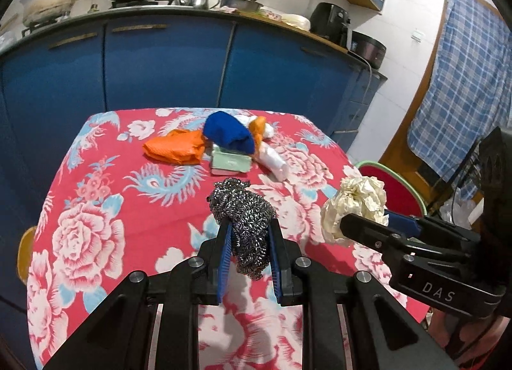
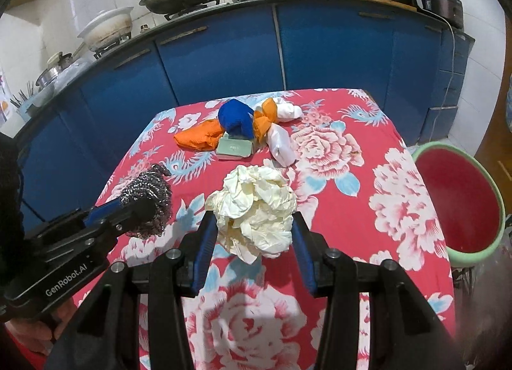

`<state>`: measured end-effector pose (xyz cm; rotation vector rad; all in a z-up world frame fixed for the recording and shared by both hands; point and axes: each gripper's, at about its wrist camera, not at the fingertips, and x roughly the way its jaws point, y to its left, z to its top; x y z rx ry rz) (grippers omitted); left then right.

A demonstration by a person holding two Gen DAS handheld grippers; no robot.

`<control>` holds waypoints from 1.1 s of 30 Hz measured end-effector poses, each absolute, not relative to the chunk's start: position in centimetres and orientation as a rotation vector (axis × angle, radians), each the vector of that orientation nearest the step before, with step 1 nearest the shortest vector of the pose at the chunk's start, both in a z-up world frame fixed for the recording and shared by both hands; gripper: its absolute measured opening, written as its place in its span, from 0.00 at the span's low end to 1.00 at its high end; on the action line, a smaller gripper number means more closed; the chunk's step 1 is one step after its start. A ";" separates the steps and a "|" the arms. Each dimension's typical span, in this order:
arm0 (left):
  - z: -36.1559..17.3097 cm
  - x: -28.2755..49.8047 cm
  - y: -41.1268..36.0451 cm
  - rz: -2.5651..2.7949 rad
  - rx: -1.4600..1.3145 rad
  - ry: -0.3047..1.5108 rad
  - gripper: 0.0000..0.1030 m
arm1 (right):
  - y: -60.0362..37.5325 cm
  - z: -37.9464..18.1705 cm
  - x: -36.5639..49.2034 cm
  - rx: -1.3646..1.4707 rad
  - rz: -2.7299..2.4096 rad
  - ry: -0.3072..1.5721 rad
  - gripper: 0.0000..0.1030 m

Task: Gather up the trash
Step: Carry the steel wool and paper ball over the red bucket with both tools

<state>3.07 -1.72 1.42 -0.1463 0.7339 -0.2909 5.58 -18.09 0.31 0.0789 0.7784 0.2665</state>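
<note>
Left gripper (image 1: 249, 226): closed on the steel scourer (image 1: 244, 210), held clear above the tablecloth (image 1: 96, 210); the 2 blue pads press its lower half, and a loose tail of coils hangs below them.

Right gripper (image 2: 254, 226): closed on the crumpled paper ball (image 2: 256, 207), also lifted off the cloth, just right of the scourer.

Step in hand (judged): carrying both pieces toward the bin (image 2: 460, 197), which stands on the floor off the table's right edge, mouth open and red inside.

Doing it well: keep both grips firm through the swing; bring the right gripper over the bin's mouth first, since it is nearer, then let the left follow so the 2 tools do not cross. Release only once each piece is fully inside the rim. The paper is light and springy and may cling to a pad.

Scourer: grey metallic coils, tangled, loosely bunched.

Paper ball: cream, heavily creased, wider than the pads.

Remaining on the table: orange cloth (image 1: 174, 149), blue cloth (image 1: 228, 133), pale green packet (image 1: 230, 162), white bundle (image 1: 275, 162), clustered at the far end; which of these count as trash cannot be told.
</note>
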 end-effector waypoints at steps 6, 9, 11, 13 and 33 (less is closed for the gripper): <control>2.1 2.8 -4.1 -0.337 -0.125 0.714 0.21 | -19.8 1.0 4.8 0.085 0.225 0.750 0.48; 2.1 2.9 -5.7 -0.373 -0.117 0.715 0.21 | -21.7 1.3 4.0 0.102 0.179 0.735 0.48; 2.0 3.1 -6.9 -0.406 -0.120 0.718 0.21 | -23.0 1.5 3.6 0.107 0.147 0.730 0.48; 2.0 3.4 -8.5 -0.436 -0.118 0.715 0.21 | -24.8 1.6 3.0 0.111 0.098 0.728 0.48; 1.9 2.9 -24.0 -0.851 0.011 0.744 0.22 | -38.7 1.7 -4.2 0.273 -0.351 0.724 0.48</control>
